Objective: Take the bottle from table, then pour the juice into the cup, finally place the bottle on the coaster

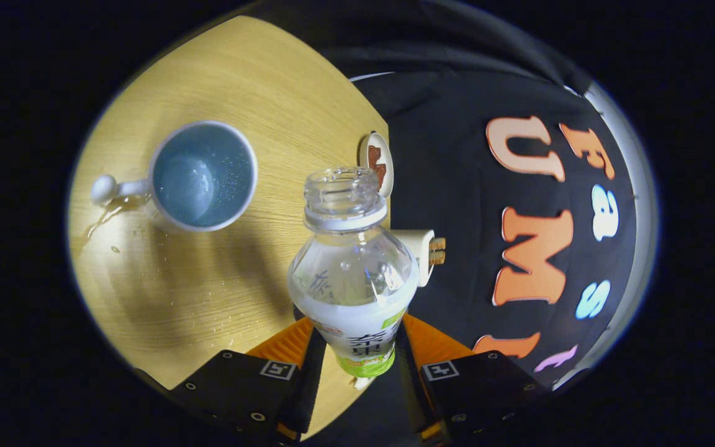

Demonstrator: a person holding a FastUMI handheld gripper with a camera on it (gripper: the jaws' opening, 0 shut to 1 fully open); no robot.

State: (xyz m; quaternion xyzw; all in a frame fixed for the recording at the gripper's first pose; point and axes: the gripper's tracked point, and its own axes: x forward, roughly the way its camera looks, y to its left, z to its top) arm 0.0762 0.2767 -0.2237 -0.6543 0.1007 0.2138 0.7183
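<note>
Wood table (221, 74), spill beside the cup (202, 176) handle. Gripper (357, 347) closed on the bottle (351, 273), both fingers pressing its lower body; cap off, mouth pointing away from the fingers, right of the cup and not over it. Cup inside looks wet, fill unclear. Pour probably done or nearly. Coaster (376, 162) further right of the cup at the table edge, empty: placing left.

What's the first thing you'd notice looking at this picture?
The open, capless bottle, gripped between the two fingers of the claw, its mouth pointing ahead. Beyond the fingers on the wooden table sits a blue-lined cup, with a spilled puddle by its handle.
</note>
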